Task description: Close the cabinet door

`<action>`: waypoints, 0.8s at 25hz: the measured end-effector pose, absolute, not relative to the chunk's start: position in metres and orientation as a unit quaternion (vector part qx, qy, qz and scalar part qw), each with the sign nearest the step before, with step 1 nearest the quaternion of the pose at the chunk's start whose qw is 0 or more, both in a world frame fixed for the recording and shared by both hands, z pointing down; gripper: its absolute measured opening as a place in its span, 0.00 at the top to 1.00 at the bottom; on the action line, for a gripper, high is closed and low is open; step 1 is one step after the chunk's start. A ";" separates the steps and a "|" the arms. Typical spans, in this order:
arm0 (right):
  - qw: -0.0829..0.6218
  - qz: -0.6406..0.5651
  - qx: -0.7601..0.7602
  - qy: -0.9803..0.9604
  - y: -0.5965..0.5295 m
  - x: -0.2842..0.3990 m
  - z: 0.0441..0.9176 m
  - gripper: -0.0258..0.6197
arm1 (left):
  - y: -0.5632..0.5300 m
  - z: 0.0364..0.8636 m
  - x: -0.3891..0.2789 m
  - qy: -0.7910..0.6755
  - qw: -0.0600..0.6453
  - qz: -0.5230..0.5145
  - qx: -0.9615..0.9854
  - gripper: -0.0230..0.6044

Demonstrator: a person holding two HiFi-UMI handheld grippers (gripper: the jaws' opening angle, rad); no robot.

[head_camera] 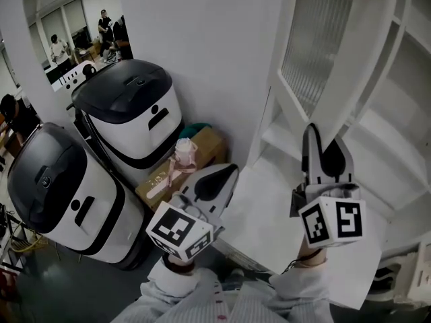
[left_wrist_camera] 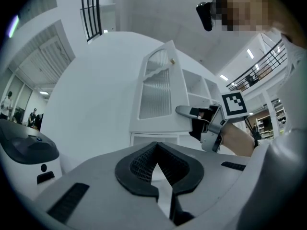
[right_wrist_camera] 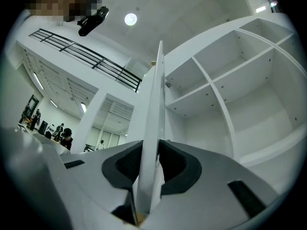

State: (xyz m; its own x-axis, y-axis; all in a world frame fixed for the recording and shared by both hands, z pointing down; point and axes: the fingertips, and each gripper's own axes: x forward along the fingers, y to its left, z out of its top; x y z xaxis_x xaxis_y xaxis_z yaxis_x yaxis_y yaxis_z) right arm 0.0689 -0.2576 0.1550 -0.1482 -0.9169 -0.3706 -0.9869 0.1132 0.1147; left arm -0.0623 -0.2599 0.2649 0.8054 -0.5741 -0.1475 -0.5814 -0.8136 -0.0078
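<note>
One jaw on either side, the right hand-held gripper (right_wrist_camera: 149, 153) pinches the upright free edge of the open cabinet door (right_wrist_camera: 156, 95), with the shelves (right_wrist_camera: 230, 80) to its right, while the left hand-held gripper (head_camera: 229, 175), closed on nothing, stands apart at the left.

Cabinet door (head_camera: 316, 46): smooth, matt white frame; centre panel of ribbed translucent glazing.
Cabinet shelves (right_wrist_camera: 230, 80): smooth matt white.
Right tool (right_wrist_camera: 151, 150) and left tool (left_wrist_camera: 156, 146): matt grey plastic bodies, black grid-textured pads.
Box (head_camera: 205, 155): brown cardboard.
Floor units (head_camera: 135, 123): glossy white plastic, black lids.
</note>
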 end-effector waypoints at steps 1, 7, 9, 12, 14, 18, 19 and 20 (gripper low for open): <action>0.105 0.167 -0.644 0.739 -0.258 0.076 0.155 0.83 | -0.260 0.265 -0.058 0.306 0.026 0.069 -0.949 0.95; 0.116 0.157 -0.635 0.747 -0.263 0.112 0.156 0.84 | -0.258 0.268 -0.031 0.319 0.027 0.064 -0.945 0.95; 0.117 0.158 -0.634 0.748 -0.265 0.122 0.155 0.84 | -0.258 0.268 -0.027 0.327 0.028 0.063 -0.942 0.95; 0.122 0.158 -0.635 0.746 -0.270 0.139 0.156 0.84 | -0.257 0.272 -0.022 0.342 0.026 0.061 -0.937 0.95; 0.124 0.164 -0.635 0.745 -0.272 0.148 0.156 0.84 | -0.256 0.274 -0.020 0.352 0.024 0.061 -0.934 0.95; 0.127 0.174 -0.634 0.743 -0.275 0.159 0.156 0.84 | -0.255 0.279 -0.012 0.366 0.022 0.059 -0.929 0.95; 0.128 0.175 -0.634 0.742 -0.276 0.161 0.157 0.84 | -0.255 0.279 -0.011 0.368 0.022 0.058 -0.928 0.95; 0.129 0.174 -0.635 0.741 -0.277 0.164 0.157 0.84 | -0.256 0.280 -0.009 0.370 0.022 0.058 -0.927 0.95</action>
